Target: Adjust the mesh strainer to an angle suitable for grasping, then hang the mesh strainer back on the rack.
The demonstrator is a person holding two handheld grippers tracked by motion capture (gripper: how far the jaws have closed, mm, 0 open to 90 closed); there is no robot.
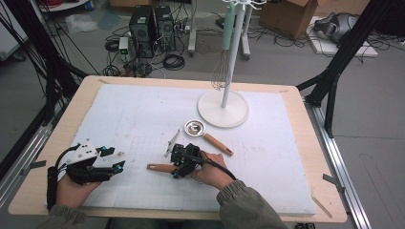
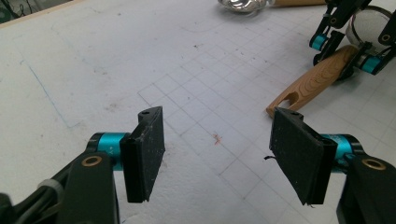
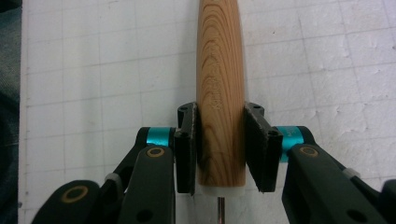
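**A:** What has your right gripper got?

**B:** Your jaws are closed on a wooden handle, one pad pressed against each side of it, near the end where the wood meets a white collar and a thin metal shaft. In the right gripper view the handle runs straight up and away from you between the pads, lying on the white gridded mat.

**A:** And from above?

**B:** In the high view your right gripper sits near the middle of the mat, toward your edge of the table. The handle sticks out to your left from it, flat on the mat. The utensil's working end is hidden under the gripper and your hand, so I cannot tell what it is.

**A:** My left one?

**B:** Your left gripper is wide open and holds nothing; its pads stand well apart above bare mat. In its view the free end of the handle lies just past its right-hand jaw, not touching it.

**A:** What else is nearby?

**B:** A small metal strainer with its own wooden handle lies just beyond your right gripper. Farther back stands a white rack with a whisk hanging from it.
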